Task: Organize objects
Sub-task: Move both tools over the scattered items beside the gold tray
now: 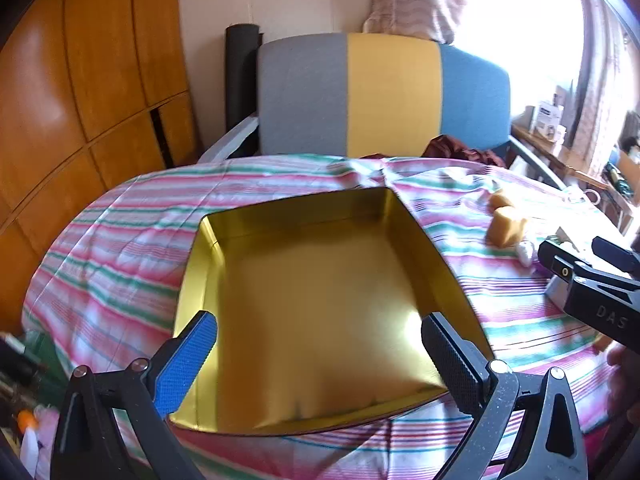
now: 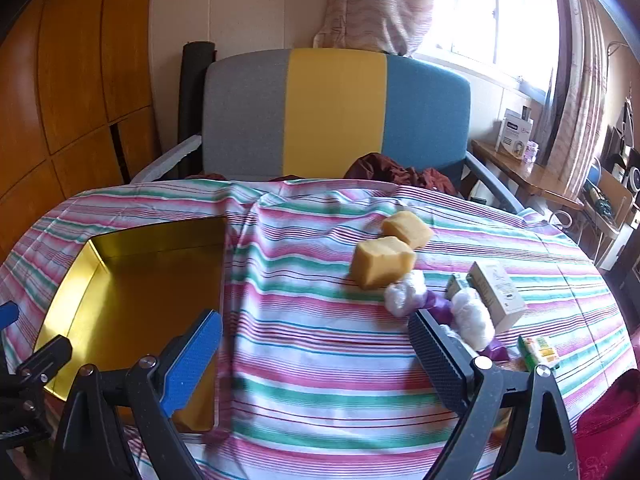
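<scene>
A: On the striped cloth point(image 2: 320, 360), right of the gold tin point(image 2: 132, 280), sits the whole pile: two yellow sponge blocks point(image 2: 382, 260), white plastic-wrapped bundles point(image 2: 404, 292) w/ purple bits, a pale carton point(image 2: 496, 292), a green packet point(image 2: 540, 350) near the edge. Tin looks empty.

B: Tongs?

A: Both wide open, nothing in either. Left gripper point(image 1: 320, 360) hangs over the tin's near end, fingers either side of the floor. Right gripper point(image 2: 316, 360) is above bare cloth, its black finger point(image 2: 436, 356) just beside the wrapped bundles, can't tell if touching.

B: What grabs easiest?

A: Prob. the near sponge. Looks light and soft, so it'll squash under the pads. I'd pinch across the flat side faces, mid-height, gently, else it bulges and pops out. Matte surface, shouldn't slip.

B: And the bundles?

A: Crinkly film, likely slippery and shapeless. Take the fattest part, not a loose tail. Contents unknown, so go easy.

B: Carton?

A: Stiff-ish card, light I'd guess; grip across the narrow width, not the corners, they crush. It's tilted against the other stuff, so lifting it may shift the bundles.

B: Tin itself?

A: Thin metal, shiny, slick walls. Leave it; it's the likely drop spot. Cloth's wrinkled near it, could snag.
</scene>
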